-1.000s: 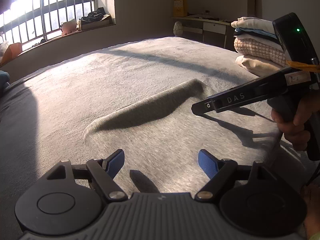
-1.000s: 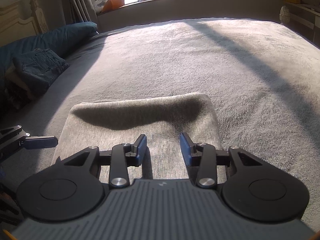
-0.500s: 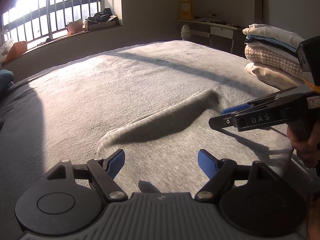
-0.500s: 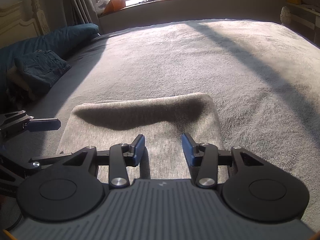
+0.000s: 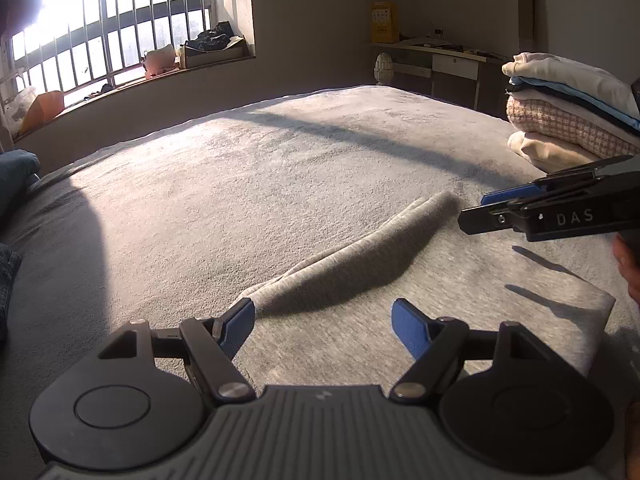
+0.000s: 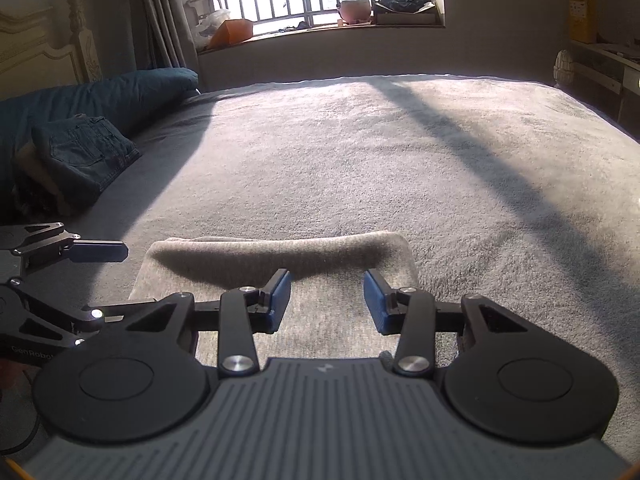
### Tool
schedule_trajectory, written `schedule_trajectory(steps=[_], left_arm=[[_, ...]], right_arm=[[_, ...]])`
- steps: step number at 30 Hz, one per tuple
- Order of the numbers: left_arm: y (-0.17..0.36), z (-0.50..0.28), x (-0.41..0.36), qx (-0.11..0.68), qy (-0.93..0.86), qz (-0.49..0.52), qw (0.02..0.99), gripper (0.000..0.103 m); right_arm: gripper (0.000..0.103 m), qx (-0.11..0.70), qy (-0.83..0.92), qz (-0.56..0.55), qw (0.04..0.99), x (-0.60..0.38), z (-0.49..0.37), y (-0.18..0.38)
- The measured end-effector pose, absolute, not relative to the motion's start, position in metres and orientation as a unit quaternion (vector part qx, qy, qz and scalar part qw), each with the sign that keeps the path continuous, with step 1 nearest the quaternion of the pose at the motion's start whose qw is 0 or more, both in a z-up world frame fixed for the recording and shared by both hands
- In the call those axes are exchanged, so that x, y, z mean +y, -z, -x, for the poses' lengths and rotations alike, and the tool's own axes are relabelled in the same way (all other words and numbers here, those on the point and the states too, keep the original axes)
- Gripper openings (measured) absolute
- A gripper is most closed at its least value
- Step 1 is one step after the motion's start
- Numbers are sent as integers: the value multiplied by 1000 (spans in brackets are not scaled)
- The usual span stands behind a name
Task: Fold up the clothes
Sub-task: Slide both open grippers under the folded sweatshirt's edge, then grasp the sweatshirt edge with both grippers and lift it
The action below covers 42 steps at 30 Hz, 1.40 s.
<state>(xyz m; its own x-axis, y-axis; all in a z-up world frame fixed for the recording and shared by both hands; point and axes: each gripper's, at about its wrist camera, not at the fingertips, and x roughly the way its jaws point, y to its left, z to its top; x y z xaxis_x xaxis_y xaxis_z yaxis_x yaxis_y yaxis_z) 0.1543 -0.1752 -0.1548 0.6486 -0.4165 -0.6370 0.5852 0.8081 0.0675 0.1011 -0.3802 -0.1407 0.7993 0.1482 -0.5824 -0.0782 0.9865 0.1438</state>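
A folded grey garment (image 5: 400,292) lies flat on the grey bed cover, its thick folded edge (image 6: 280,246) on the far side. My left gripper (image 5: 322,322) hovers low over the garment's near left corner. Its jaws are closing, the cloth lies under them and the blue pads press on nothing. My right gripper (image 6: 326,300) hangs over the garment's near middle, open a moderate width and holding nothing. Each gripper shows in the other's view: the right gripper (image 5: 472,211) at the right edge, the left gripper (image 6: 128,276) at the left edge.
A stack of folded clothes (image 5: 568,120) sits on the bed to the right. Folded jeans (image 6: 80,152) and a dark blue pillow (image 6: 120,92) lie at the left by the headboard. The grey bed cover (image 6: 360,152) stretches towards the barred window. A desk (image 5: 440,56) stands beyond.
The left gripper has shifted sideways, so the garment and the right gripper now sit further right in its view, and its jaws have narrowed a little. The right gripper has barely moved.
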Motion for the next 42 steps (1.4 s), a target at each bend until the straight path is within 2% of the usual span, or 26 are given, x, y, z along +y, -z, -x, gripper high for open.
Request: schedule_trajectory(steps=[1, 3, 6, 11, 15, 18, 21, 24, 31, 37, 42], left_arm=[[154, -159, -178, 315, 279, -135, 897, 72], [155, -168, -184, 325, 280, -135, 893, 58], [165, -184, -192, 354, 268, -131, 886, 49], [173, -194, -198, 375, 249, -130, 883, 50], [171, -195, -205, 388, 236, -133, 881, 54], [170, -196, -210, 396, 230, -134, 879, 57], [169, -196, -215, 402, 223, -134, 878, 59], [170, -196, -220, 406, 216, -136, 878, 64], [171, -196, -225, 410, 204, -140, 878, 64], [171, -193, -231, 415, 190, -145, 878, 64], [172, -190, -235, 420, 180, -149, 877, 64]], right_arm=[[40, 310, -62, -55, 947, -381, -103, 140], [37, 309, -67, -52, 947, -382, -111, 139], [31, 308, -75, -50, 947, -382, -125, 141], [22, 341, -70, -46, 936, -382, -154, 164], [20, 335, -68, -53, 938, -379, -156, 158], [20, 327, -89, -66, 939, -376, -157, 149], [20, 352, -79, -39, 932, -369, -170, 161], [17, 365, -67, -69, 926, -377, -180, 171], [18, 354, -61, -117, 926, -392, -159, 147], [18, 369, -44, -117, 921, -403, -164, 167], [18, 358, -40, -124, 924, -408, -155, 151]])
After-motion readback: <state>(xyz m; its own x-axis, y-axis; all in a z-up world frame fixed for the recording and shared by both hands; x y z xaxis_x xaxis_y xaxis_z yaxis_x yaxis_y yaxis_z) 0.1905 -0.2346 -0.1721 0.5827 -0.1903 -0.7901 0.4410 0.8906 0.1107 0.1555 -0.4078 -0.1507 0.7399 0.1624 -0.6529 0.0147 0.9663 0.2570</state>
